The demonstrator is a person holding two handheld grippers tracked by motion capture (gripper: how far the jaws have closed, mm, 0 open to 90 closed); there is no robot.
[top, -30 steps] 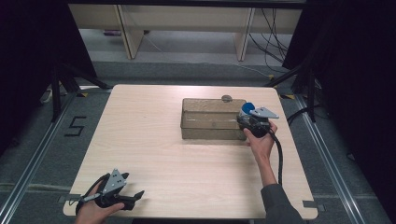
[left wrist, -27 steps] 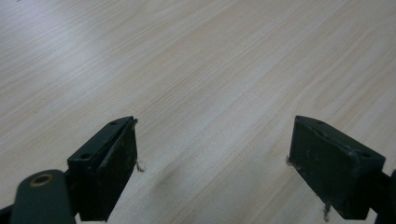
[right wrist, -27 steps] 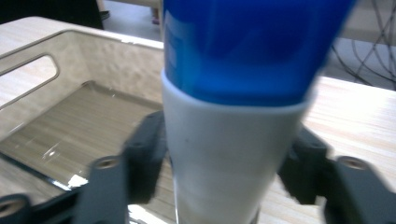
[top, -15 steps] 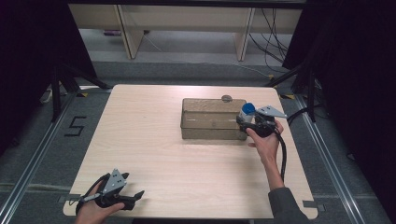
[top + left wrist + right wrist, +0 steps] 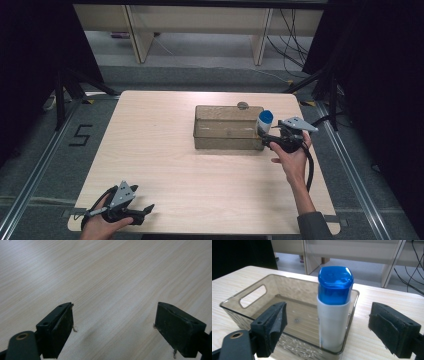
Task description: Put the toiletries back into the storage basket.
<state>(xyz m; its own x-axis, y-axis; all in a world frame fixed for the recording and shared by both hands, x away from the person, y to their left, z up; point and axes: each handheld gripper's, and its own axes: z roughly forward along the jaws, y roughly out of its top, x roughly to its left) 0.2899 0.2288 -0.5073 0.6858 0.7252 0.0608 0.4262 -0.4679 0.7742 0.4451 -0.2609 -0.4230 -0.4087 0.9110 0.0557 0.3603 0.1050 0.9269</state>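
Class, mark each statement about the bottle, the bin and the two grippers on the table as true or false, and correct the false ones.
1. The white bottle with the blue cap stands upright in a corner of the clear bin. True.
2. The right gripper is clamped on the bottle. False: its jaws have just been opening and stand wide, clear of the bottle on both sides.
3. The left gripper holds a small object. False: its open jaws have nothing between them, just bare table.
4. The bin has a handle slot in its end wall. True.
5. The bottle's cap is red. False: it is blue.
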